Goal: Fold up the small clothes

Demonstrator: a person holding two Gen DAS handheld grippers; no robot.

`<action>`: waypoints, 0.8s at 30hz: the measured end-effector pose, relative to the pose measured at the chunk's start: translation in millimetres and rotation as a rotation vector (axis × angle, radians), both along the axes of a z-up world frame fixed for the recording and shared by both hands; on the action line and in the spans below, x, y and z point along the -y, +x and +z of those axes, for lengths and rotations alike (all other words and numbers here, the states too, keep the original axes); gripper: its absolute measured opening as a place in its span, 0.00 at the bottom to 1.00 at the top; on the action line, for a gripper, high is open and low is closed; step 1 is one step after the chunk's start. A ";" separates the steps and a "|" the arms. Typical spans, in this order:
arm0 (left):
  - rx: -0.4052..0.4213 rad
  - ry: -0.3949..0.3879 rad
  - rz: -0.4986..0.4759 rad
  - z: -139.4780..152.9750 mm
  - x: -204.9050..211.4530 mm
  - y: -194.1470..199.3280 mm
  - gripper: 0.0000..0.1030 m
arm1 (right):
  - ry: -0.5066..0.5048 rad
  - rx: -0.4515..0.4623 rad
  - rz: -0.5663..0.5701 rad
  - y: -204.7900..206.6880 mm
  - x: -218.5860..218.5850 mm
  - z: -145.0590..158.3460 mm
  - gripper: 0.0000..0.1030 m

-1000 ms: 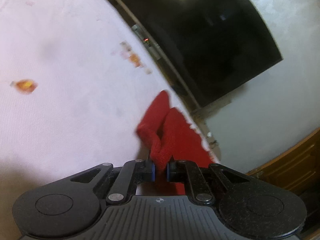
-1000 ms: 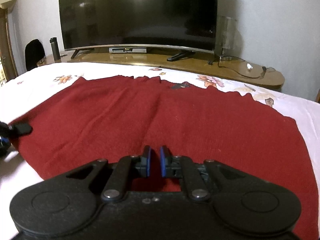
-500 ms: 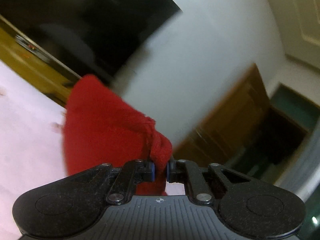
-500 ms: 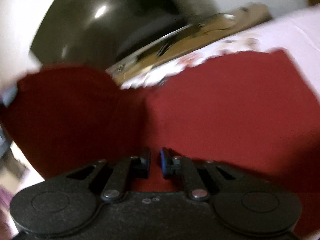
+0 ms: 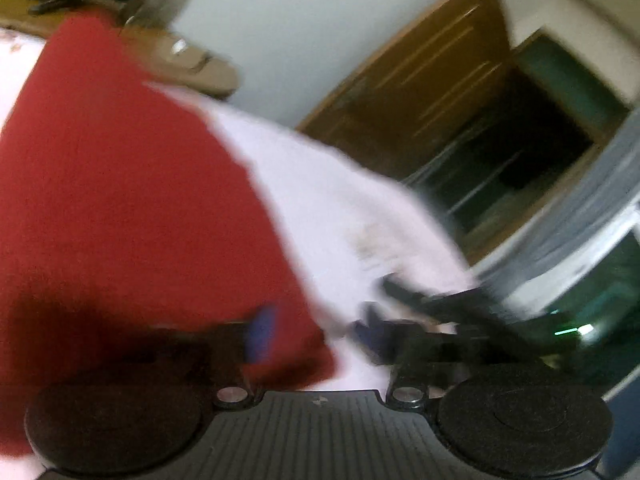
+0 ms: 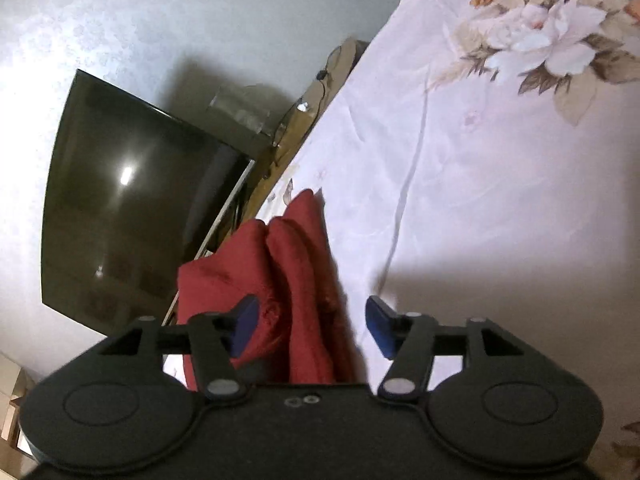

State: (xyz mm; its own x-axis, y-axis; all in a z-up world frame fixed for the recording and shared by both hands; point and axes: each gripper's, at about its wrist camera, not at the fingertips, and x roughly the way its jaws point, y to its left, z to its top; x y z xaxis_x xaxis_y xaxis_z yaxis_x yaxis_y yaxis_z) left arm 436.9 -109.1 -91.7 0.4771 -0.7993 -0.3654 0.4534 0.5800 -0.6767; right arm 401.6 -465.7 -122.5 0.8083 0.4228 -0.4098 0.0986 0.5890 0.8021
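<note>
A red knitted cloth [image 5: 120, 200] lies on the white floral bedsheet [image 5: 340, 200]. In the blurred left wrist view my left gripper [image 5: 316, 336] is open, its jaws spread over the cloth's near right corner. In the right wrist view the cloth [image 6: 296, 280] shows as bunched folds between the spread jaws of my right gripper [image 6: 312, 324], which is open. Neither gripper grips the cloth. The right gripper's black body [image 5: 460, 304] shows at the right of the left wrist view.
A large dark television [image 6: 132, 200] stands on a wooden unit [image 6: 304, 120] beyond the bed. A wooden door [image 5: 420, 88] and a dark doorway [image 5: 520, 168] are on the right. The sheet has a flower print [image 6: 532, 36].
Both grippers were shut on the red cloth and carried it up and over to the right. Now both have opened and the cloth lies folded on the bed.
</note>
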 end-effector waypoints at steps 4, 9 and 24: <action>0.108 -0.001 0.108 33.9 -49.9 -19.7 0.65 | 0.047 0.019 0.051 -0.2 -2.4 -0.7 0.60; -0.019 0.070 0.365 13.0 -118.9 -12.5 0.65 | 0.080 -0.013 0.185 15.6 -35.8 -5.5 0.61; -0.104 0.241 0.429 -18.5 -105.6 9.8 0.65 | 0.056 -0.078 0.302 75.2 -76.0 -10.9 0.47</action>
